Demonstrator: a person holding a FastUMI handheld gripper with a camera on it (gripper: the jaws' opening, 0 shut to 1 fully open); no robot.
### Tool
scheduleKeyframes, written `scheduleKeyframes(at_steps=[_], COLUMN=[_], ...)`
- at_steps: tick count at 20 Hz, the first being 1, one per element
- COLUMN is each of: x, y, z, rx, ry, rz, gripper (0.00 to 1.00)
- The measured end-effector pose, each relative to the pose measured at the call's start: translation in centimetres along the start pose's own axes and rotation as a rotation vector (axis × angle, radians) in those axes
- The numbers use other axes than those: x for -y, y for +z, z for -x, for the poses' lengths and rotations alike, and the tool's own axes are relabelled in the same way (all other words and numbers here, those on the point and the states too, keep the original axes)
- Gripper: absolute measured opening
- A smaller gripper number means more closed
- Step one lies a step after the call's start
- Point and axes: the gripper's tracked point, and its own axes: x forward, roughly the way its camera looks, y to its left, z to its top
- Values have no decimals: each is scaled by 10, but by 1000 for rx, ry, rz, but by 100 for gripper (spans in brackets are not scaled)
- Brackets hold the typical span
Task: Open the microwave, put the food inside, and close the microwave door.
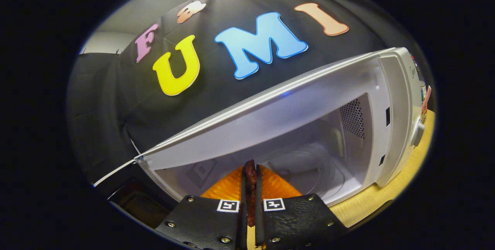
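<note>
The white microwave (394,99) stands open on a wooden table, tilted in my view. Its cavity (309,141) shows a glass turntable (313,168) on the floor and a vent grille on the right wall. The door (123,199) is swung out to the left of the cavity. My gripper (250,182) sits at the cavity's mouth, shut on a narrow dark reddish-brown piece of food (250,174) clamped between the fingers. An orange ribbed plate (274,186) shows on both sides of the fingers, just ahead of them at the cavity's front edge.
The control panel with a round knob (417,134) is on the microwave's right side. The light wooden table (386,199) runs under and to the right of the microwave. Black cloth forms the booth wall behind.
</note>
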Motion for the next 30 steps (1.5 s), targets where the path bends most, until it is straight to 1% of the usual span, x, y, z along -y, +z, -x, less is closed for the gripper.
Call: scheduleKeyframes(at_steps=[4, 9, 13, 15, 16, 17, 18, 20, 23, 25, 27, 28, 30], x=[-1, 17, 34, 41, 47, 55, 57, 58, 64, 75, 75, 74, 72], y=[-1, -6, -10, -12, -16, -18, -22, -23, -27, -29, -33, -36, -39], z=[-18, -35, -44, -44, -47, -50, -50, -50, -53, -49, -48, -48, -40], rx=[20, 14, 25, 35, 36, 41, 35, 34, 34, 36, 15, -1, -22], ry=[-14, -44, -105, -136, -165, -183, -183, -182, -223, -276, -263, -256, -256], rz=[-46, -134, -132, -101, -73, -54, -48, -70, -49, -6, -1, -6, 1], gripper=[8, 8, 9, 11, 14, 20, 22, 23, 27, 46, 47, 55, 56])
